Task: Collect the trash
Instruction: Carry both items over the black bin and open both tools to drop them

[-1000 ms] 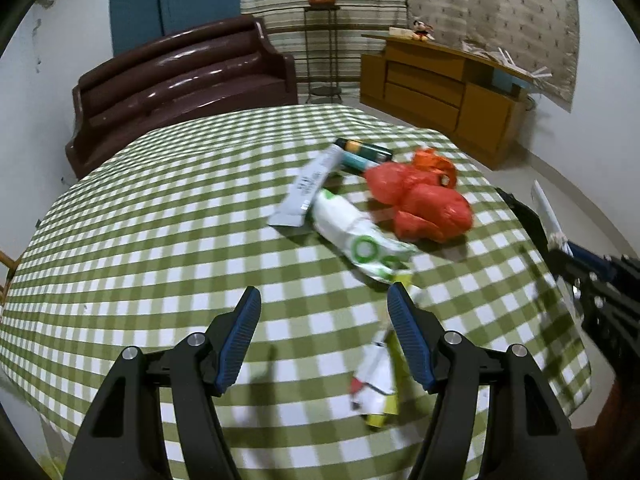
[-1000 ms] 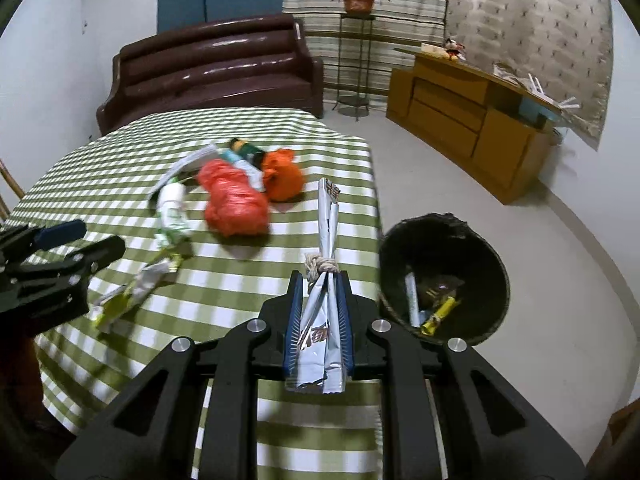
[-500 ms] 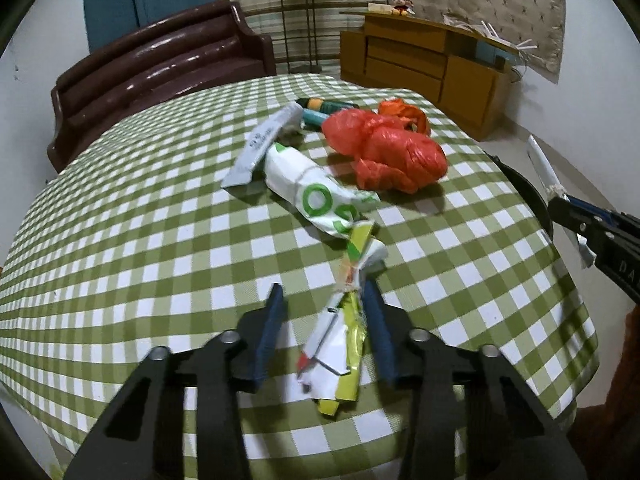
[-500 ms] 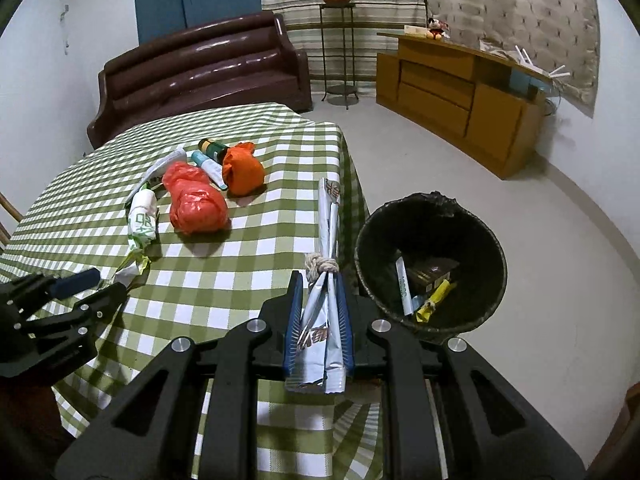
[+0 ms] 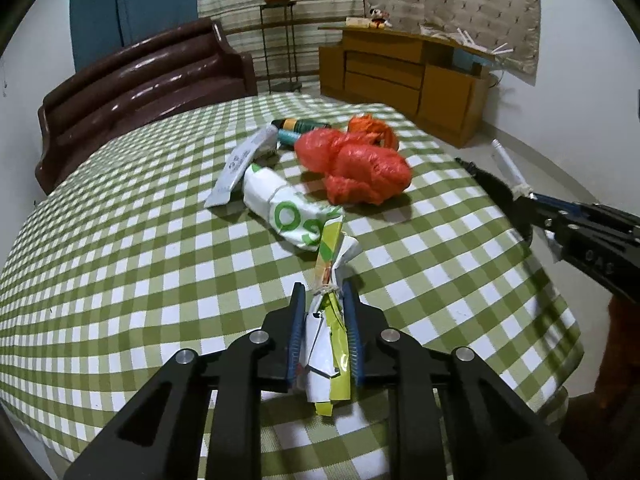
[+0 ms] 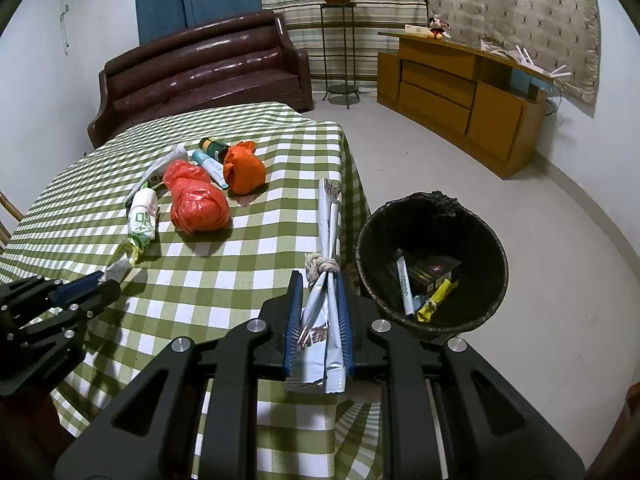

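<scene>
My left gripper point(image 5: 323, 292) has its jaws closing, and the blue pads press on a crumpled yellow-green and white wrapper point(image 5: 328, 340) tied with string, low over the checked tablecloth point(image 5: 120, 260). In the right wrist view my right gripper point(image 6: 318, 280) is shut on a long silver wrapper bundle point(image 6: 329, 216) knotted with string, held over the table's right edge beside the black bin point(image 6: 432, 208). Still lying on the cloth are a red bag point(image 5: 360, 172), an orange bag point(image 5: 372, 128), a white-green packet point(image 5: 280, 204), a silver sachet point(image 5: 240, 164) and a dark bottle point(image 5: 300, 125).
The bin stands on the floor right of the table and holds several wrappers point(image 6: 428, 288). A brown sofa point(image 6: 200, 68) is behind the table. A wooden cabinet point(image 6: 460, 92) and a plant stand point(image 6: 340, 40) line the far wall.
My left gripper has moved forward and down over the yellow-green wrapper and its jaws have closed from wide open onto it. The right gripper keeps its hold on the silver bundle.
</scene>
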